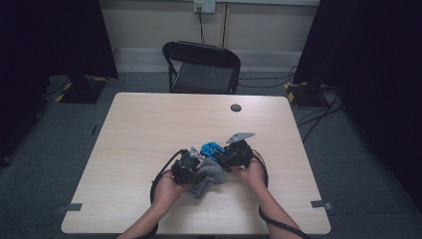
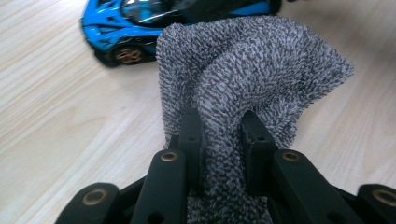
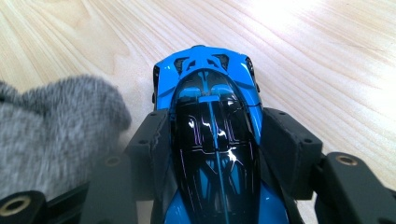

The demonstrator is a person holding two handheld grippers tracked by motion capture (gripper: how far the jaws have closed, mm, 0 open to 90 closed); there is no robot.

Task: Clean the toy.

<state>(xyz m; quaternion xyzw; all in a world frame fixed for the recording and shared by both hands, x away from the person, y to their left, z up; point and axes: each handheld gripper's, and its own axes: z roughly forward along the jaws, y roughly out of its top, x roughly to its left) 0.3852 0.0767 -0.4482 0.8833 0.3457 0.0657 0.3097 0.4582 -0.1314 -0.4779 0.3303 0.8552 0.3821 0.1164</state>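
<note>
A blue and black toy car (image 1: 211, 148) sits on the pale wooden table (image 1: 149, 124) near its front middle. My right gripper (image 1: 234, 155) is shut on it: in the right gripper view the jaws press both sides of the toy car (image 3: 210, 93), whose nose points away from my right gripper (image 3: 215, 135). A grey knitted cloth (image 1: 206, 177) bunches up between the two hands. My left gripper (image 1: 186, 164) is shut on a fold of the cloth (image 2: 252, 60), which stands up past my left gripper (image 2: 219, 123) and touches the side of the car (image 2: 126, 23). The cloth (image 3: 56, 126) lies left of the car.
A black folding chair (image 1: 201, 67) stands behind the table's far edge. A dark round grommet (image 1: 236, 107) sits in the tabletop toward the back right. Cables trail from both grippers over the front edge. Dark curtains flank the room.
</note>
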